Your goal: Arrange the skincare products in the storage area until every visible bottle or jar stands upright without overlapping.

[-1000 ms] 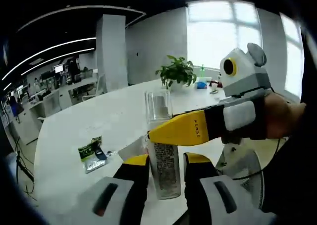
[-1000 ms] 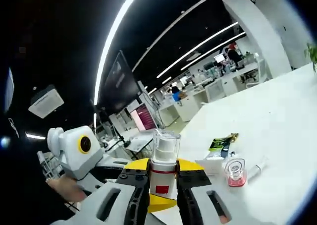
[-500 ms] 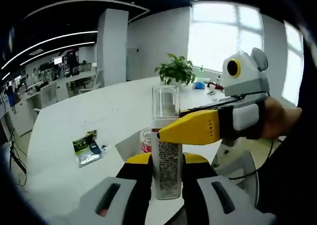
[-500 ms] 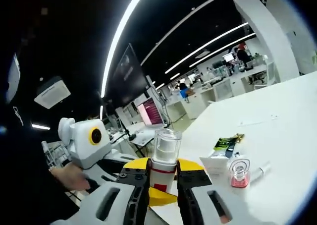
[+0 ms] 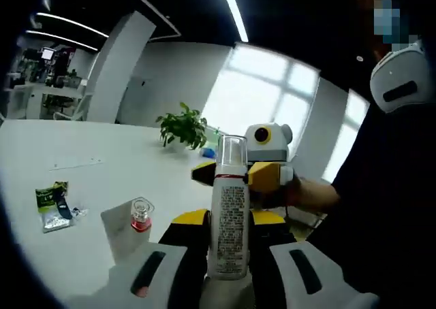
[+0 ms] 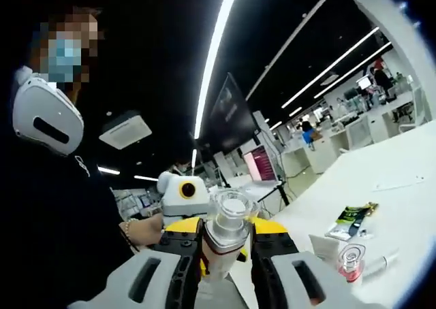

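A tall clear bottle (image 5: 230, 193) with a printed label, a red neck band and a clear cap (image 6: 230, 214) is held up off the table, upright. My left gripper (image 5: 229, 222) is shut on its lower body. My right gripper (image 6: 228, 233) is shut on it just under the cap; in the left gripper view it reaches in from the right, its yellow fingers (image 5: 267, 175) flanking the neck. On the white table (image 5: 82, 180) a small pink jar (image 5: 141, 214) with a clear lid stands upright on a white box (image 5: 117, 227). The pink jar (image 6: 351, 261) also appears low at the right in the right gripper view.
A green sachet (image 5: 53, 201) lies flat at the left of the table, and again as the green sachet (image 6: 354, 216) beyond the jar. A potted plant (image 5: 182, 126) stands at the far edge. The person's dark sleeve and hand (image 5: 310, 193) fill the right side.
My left gripper has shut on the bottle's body, which the right gripper held throughout. Both hands have come up and swung round, so the views now take in the person.
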The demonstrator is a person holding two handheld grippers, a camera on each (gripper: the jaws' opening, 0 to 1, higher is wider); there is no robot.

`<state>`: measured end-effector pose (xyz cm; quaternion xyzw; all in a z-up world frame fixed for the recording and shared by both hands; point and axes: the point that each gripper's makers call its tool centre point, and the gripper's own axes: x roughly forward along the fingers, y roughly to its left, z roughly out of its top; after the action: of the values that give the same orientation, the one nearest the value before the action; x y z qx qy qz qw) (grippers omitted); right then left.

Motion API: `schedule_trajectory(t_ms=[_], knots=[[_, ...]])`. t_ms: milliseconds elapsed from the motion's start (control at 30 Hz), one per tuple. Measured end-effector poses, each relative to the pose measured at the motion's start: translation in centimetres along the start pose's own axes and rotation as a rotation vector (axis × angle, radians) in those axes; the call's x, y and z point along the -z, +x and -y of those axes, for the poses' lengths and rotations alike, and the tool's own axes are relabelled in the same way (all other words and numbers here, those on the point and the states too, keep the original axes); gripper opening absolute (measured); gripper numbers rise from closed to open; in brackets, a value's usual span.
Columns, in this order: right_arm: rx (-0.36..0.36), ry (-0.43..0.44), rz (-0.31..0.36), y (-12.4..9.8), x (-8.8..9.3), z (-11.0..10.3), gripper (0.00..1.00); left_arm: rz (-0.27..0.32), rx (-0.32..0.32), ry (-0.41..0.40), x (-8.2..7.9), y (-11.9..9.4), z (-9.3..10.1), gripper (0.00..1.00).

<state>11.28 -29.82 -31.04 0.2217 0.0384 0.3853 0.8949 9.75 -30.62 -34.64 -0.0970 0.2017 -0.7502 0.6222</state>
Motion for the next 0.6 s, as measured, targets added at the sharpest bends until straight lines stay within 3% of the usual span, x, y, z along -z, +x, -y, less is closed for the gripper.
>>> schedule_trajectory(t_ms=[167, 267, 433, 600], knots=[[-0.069, -0.012, -0.019, -0.3, -0.7, -0.9, 0.2, 0.076, 0.073, -0.106, -0.7, 0.2, 1.0, 0.24], [-0.125, 0.014, -0.003, -0.8, -1.5, -1.2, 0.21, 0.142, 0.167, -0.186, -1.5, -0.2, 2.1, 0.23], [-0.211, 0.022, -0.024, -1.0, -1.9, -2.5, 0.15, 0.169, 0.232, -0.206, -1.4, -0.3, 3.0, 0.23], [-0.249, -0.001, -0.073, -0.8, -1.6, -3.2, 0.19, 0.159, 0.258, -0.176, -1.1, 0.0, 3.7, 0.22]])
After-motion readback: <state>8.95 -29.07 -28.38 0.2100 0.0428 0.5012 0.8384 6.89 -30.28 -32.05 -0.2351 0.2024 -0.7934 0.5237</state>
